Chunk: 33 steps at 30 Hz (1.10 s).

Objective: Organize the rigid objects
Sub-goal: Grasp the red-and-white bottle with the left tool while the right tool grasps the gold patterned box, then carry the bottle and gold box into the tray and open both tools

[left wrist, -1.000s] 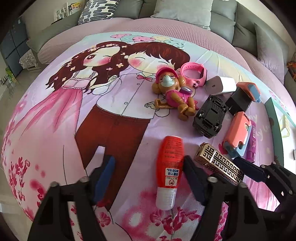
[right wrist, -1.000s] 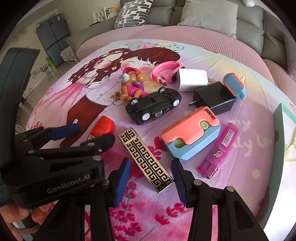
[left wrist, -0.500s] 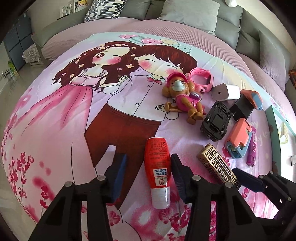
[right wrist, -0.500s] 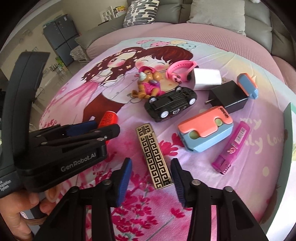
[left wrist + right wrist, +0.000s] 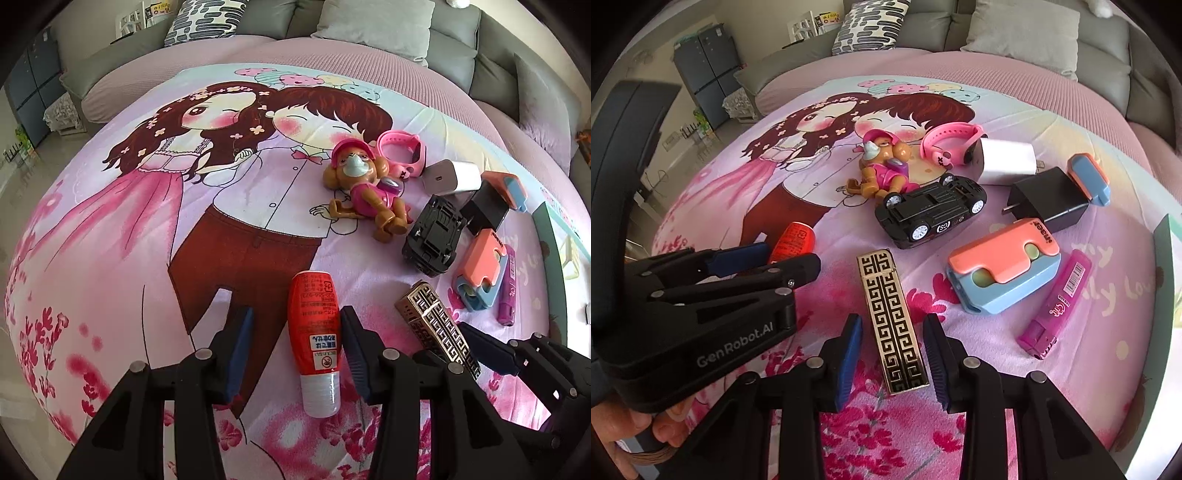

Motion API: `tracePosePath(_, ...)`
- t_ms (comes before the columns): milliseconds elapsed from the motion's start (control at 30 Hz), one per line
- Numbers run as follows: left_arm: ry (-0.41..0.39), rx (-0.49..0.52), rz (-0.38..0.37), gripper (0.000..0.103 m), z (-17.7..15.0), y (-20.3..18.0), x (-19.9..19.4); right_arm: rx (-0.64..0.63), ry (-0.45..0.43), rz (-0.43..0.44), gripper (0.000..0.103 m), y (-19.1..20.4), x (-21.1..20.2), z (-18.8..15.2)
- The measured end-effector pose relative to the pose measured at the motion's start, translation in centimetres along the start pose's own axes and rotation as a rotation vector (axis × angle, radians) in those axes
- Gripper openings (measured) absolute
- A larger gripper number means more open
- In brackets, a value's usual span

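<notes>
A red bottle with a clear cap (image 5: 316, 328) lies on the cartoon-print bedspread (image 5: 129, 258) between the fingers of my left gripper (image 5: 297, 350). The right pad sits against the bottle and the left pad stands clear of it, so this gripper is open. A flat gold lighter with a black key pattern (image 5: 892, 317) lies lengthwise between the fingers of my right gripper (image 5: 892, 352). Its jaws are closing, and a thin gap still shows on each side of the lighter. The two grippers are side by side and both point down at the bed.
Behind lie a toy dog (image 5: 365, 188), a pink watch (image 5: 402, 151), a white charger (image 5: 1006, 160), an overturned black toy car (image 5: 931, 210), a black charger (image 5: 1049, 203), a coral-and-blue case (image 5: 1001, 273) and a purple lighter (image 5: 1056, 306). A green-edged box (image 5: 1163, 266) borders the right.
The left jaws narrowed around the red bottle, then held. The right jaws have kept narrowing around the gold lighter, which now lies straighter between them.
</notes>
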<state>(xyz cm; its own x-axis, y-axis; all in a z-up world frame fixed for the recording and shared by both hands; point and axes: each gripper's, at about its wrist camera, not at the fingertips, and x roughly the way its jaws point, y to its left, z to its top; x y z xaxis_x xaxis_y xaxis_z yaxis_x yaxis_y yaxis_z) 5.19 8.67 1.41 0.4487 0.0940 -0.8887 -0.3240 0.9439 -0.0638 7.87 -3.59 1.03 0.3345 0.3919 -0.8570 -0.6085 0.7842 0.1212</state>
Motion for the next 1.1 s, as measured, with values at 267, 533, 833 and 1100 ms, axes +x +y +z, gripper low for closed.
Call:
tracePosePath(267, -0.004, -0.001, -0.024, 0.030, 0.0, -0.2, -0.3, 0.004, -0.019, 0.001, 0.023, -0.1, -0.4, 0.0)
tracePosePath(533, -0.037, -0.010, -0.042, 0.030, 0.2, -0.3, -1.6, 0.041, -0.059, 0.054, 0.022, -0.5, -1.9, 0.3)
tracePosePath(833, -0.097, -0.006, -0.059, 0.029, 0.7, -0.9, -3.8, 0.080, -0.126, 0.082, 0.022, -1.4, -4.3, 0.8)
tracePosePath(1100, -0.110, 0.024, -0.060, 0.029, 1.0, -2.1, -4.3, 0.117, -0.164, 0.080, 0.022, -2.6, -5.8, 0.9)
